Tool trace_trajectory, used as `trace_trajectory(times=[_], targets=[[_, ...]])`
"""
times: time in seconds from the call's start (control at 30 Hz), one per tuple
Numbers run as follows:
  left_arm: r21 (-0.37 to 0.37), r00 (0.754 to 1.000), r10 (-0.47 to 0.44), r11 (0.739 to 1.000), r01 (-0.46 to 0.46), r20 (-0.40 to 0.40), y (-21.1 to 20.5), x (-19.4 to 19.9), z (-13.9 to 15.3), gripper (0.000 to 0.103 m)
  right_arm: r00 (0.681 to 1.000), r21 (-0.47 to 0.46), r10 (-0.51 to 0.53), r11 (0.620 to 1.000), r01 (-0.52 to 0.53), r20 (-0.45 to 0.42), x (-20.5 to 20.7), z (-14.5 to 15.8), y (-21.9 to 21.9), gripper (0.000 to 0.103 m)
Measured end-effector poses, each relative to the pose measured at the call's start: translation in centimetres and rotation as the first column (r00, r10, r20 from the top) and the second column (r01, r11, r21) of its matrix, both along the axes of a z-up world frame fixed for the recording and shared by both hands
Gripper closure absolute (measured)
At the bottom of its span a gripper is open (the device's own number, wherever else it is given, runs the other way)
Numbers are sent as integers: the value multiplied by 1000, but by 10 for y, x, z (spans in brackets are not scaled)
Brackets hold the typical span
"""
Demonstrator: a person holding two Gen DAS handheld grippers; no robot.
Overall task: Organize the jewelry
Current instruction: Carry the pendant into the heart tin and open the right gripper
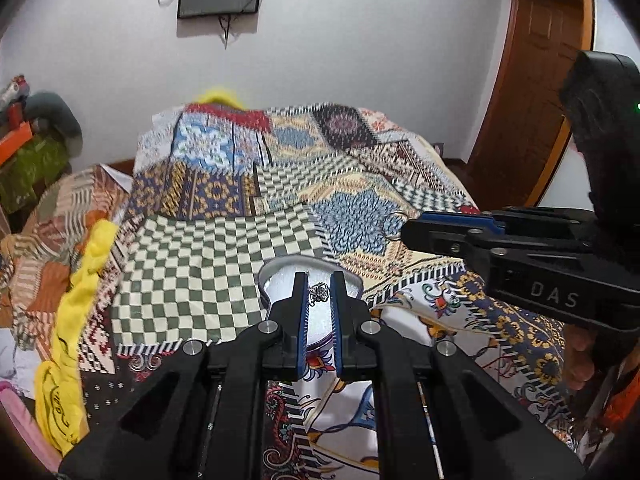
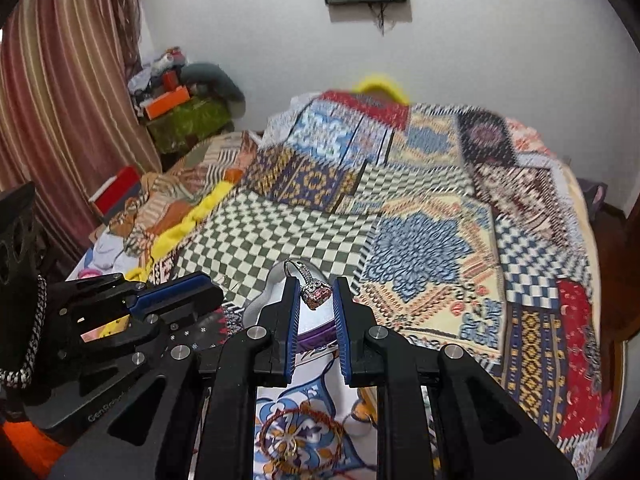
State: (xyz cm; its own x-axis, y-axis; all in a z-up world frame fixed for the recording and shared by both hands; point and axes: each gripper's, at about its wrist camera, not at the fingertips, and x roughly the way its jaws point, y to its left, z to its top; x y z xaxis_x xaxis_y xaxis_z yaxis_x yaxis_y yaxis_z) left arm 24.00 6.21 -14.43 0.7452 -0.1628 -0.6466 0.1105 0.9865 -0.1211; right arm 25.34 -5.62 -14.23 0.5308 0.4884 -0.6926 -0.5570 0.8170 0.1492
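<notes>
1. In the left wrist view, the left hand-held gripper (image 1: 320, 294), black with blue-lined fingers, sits at lower centre with its jaws narrowed around a small silver ornate piece of jewelry (image 1: 319, 293); whether both pads touch it I cannot tell.
2. Behind those fingers lies a shallow silver-grey round dish (image 1: 276, 276) on the bed's patchwork quilt (image 1: 224, 248) (green-and-cream checks, blue and orange panels).
3. At the right of that frame the right hand-held gripper (image 1: 416, 230) enters from the side, and a thin metal ring-shaped loop (image 1: 394, 225) shows just beside its tip.
4. In the right wrist view, the right hand-held gripper's jaws stand partly closed at centre, with a silver ring set with a pink stone (image 2: 316, 294) between the fingers, its band (image 2: 295, 267) rising toward the upper left; contact on both sides is not clear.
5. A red-and-gold beaded bangle (image 2: 300, 436) lies on the floral cloth (image 2: 316, 384) at the bottom centre.
6. A yellow fabric strip (image 1: 80, 312) runs down the left of the bed.
</notes>
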Motion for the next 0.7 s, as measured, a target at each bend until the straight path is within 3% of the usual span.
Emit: trace_trajectory(times=[0.13,0.4,0.7], targets=[[-35,998,-16,999,14,-67,7,17,-15,94,996,-9,27,1000,-28,-90,22,-15,8,88],[-74,984,-44,997,31,-173,11,39,-41,94,985,-82,52,994,-66,-164,41,-38,26,88],[-45,981,-36,999,28,-191,12,44,-51,94,973,-128,73,986,-103,-221,49,-61,36,88]])
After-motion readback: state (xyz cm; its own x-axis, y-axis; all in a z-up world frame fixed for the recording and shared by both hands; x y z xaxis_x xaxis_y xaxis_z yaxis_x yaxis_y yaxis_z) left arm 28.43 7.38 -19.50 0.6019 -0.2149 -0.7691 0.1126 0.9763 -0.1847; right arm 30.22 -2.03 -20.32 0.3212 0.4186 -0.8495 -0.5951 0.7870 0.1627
